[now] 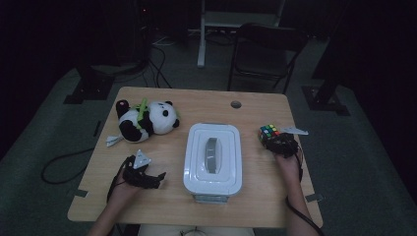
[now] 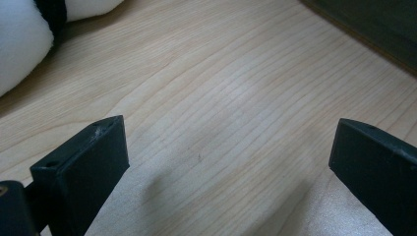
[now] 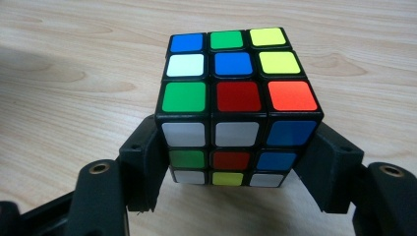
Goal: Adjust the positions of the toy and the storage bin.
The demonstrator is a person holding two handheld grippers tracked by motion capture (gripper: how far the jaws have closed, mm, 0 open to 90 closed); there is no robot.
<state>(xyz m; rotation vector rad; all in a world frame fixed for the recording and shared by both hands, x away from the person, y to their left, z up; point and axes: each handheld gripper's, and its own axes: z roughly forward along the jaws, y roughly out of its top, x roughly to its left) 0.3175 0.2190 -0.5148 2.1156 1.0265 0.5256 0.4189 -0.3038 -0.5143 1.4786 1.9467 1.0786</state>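
Puzzle cube (image 3: 239, 105) on the table (image 1: 162, 201), far right of centre, clamped by its sides between the jaws of the right gripper (image 1: 279, 142). White lidded box (image 1: 213, 158) mid-table, between both grippers. Plush panda (image 1: 145, 119) at far left, lying on its side. Left gripper (image 1: 142, 173) near left, jaws wide apart over bare wood, just near of the panda.

Scrambled colour cube (image 3: 238, 105) upright on wood, centre frame; high view: right side, near table's edge.
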